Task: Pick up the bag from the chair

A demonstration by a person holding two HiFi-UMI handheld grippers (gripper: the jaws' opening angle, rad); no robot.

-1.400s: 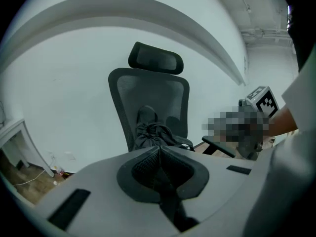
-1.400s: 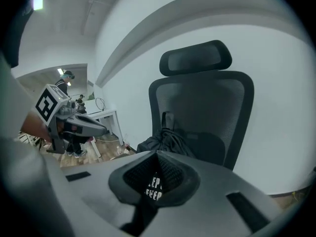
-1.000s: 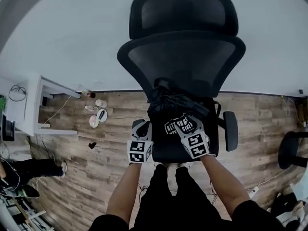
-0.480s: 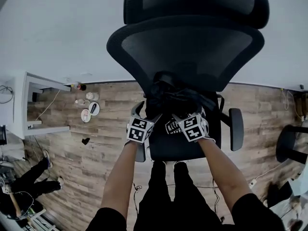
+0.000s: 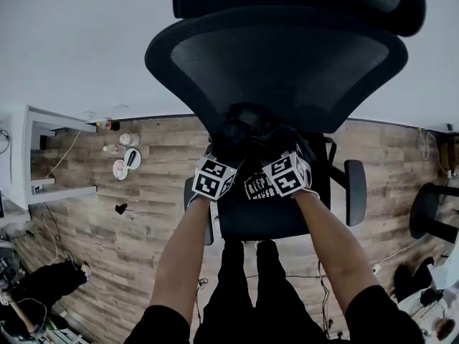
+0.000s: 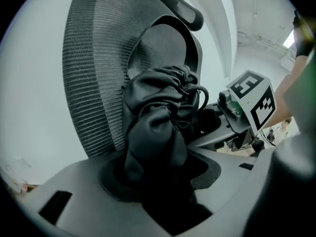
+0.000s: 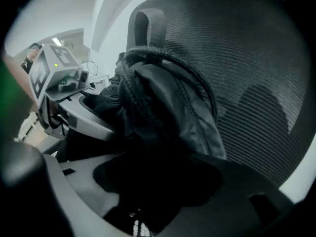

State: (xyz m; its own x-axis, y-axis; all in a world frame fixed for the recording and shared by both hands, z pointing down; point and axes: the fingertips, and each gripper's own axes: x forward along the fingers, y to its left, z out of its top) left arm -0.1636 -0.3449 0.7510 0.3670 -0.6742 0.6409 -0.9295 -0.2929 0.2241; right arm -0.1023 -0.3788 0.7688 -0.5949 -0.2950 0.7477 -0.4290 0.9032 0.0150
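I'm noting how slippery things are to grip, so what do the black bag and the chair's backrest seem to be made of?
The bag looks like soft leather or faux leather: it has a dull sheen and smooth gathered folds. Which of the two it is stays unclear. The backrest looks like matte woven synthetic mesh, with fine ribbed lines showing.

Both forearms extend forward, left gripper (image 5: 228, 149) and right gripper (image 5: 277, 152) close together, jaws gripping the bag (image 5: 251, 124).
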